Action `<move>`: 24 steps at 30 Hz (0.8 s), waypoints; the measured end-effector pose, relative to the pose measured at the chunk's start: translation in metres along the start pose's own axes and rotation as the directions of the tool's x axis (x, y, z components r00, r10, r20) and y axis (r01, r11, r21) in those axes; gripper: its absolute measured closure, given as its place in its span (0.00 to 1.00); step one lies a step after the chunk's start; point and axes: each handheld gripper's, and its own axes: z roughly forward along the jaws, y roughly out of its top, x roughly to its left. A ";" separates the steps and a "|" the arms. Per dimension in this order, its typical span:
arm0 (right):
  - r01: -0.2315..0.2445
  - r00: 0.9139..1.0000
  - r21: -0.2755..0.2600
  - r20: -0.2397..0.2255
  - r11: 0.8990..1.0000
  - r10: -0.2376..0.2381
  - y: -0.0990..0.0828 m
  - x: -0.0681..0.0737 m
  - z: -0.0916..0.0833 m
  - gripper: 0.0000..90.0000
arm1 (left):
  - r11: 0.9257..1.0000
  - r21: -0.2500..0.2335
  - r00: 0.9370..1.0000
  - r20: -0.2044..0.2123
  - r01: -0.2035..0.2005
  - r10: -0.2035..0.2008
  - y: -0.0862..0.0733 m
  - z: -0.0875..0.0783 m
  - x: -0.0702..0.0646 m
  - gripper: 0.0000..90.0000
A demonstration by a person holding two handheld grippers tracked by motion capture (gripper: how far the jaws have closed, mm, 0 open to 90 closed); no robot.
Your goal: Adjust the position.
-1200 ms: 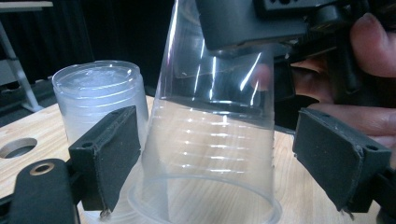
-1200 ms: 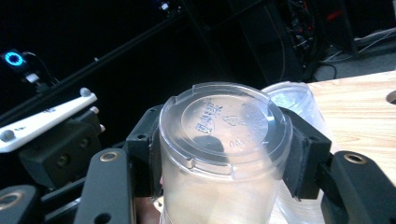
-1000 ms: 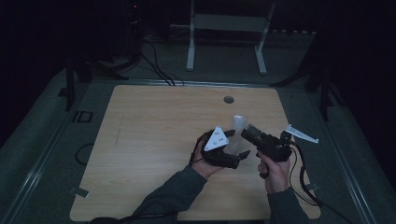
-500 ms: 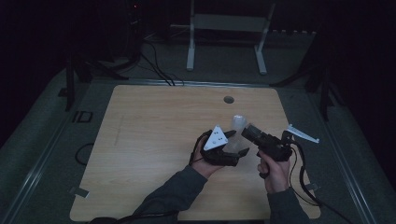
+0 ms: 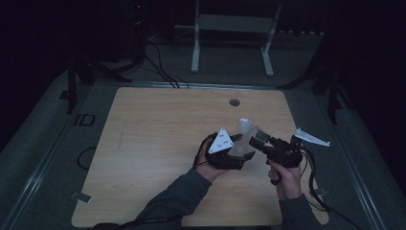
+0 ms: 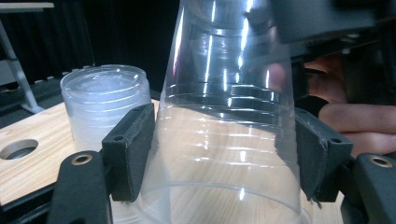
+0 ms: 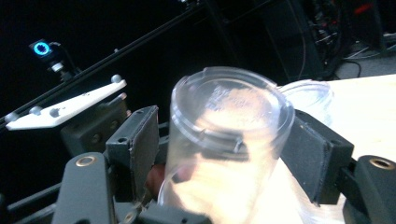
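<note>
Little is being shifted vs. the earlier high views: hands parked, jaws alone reworked.

High view: clear cup (image 5: 245, 132) is being kept upside-down near table (image 5: 158, 143) centre-right, between left gripper (image 5: 243, 154) and right gripper (image 5: 256, 138). Step judged: handover/pulling one cup off.

Left gripper view: jaws, just closed in, are being pressed on the cup's lower wall; cup stack (image 6: 106, 100) is seen behind.

Right gripper view: jaws, just opened partway, are being held round the cup's top w/ gaps. Next move, judged: right backed off clear w/o tipping.
</note>
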 end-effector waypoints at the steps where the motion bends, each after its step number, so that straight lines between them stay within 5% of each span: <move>1: 0.006 1.000 0.003 -0.004 1.000 -0.006 0.000 0.001 -0.001 0.33 | 1.000 0.001 1.000 0.004 -0.003 0.003 0.000 0.000 0.000 0.34; 9: 0.074 0.997 0.040 -0.018 0.996 -0.073 0.000 0.004 -0.008 0.33 | 1.000 0.008 0.999 0.030 -0.022 0.022 0.003 -0.004 -0.001 0.33; 15: 0.078 0.997 0.063 -0.029 0.995 -0.077 -0.003 -0.003 -0.015 0.34 | 1.000 -0.002 1.000 0.020 -0.016 0.016 0.005 -0.011 0.004 0.34; 24: 0.164 0.986 0.146 -0.005 0.976 -0.165 0.002 -0.007 -0.022 0.40 | 1.000 0.003 0.999 0.033 -0.018 0.018 0.008 -0.016 0.011 0.34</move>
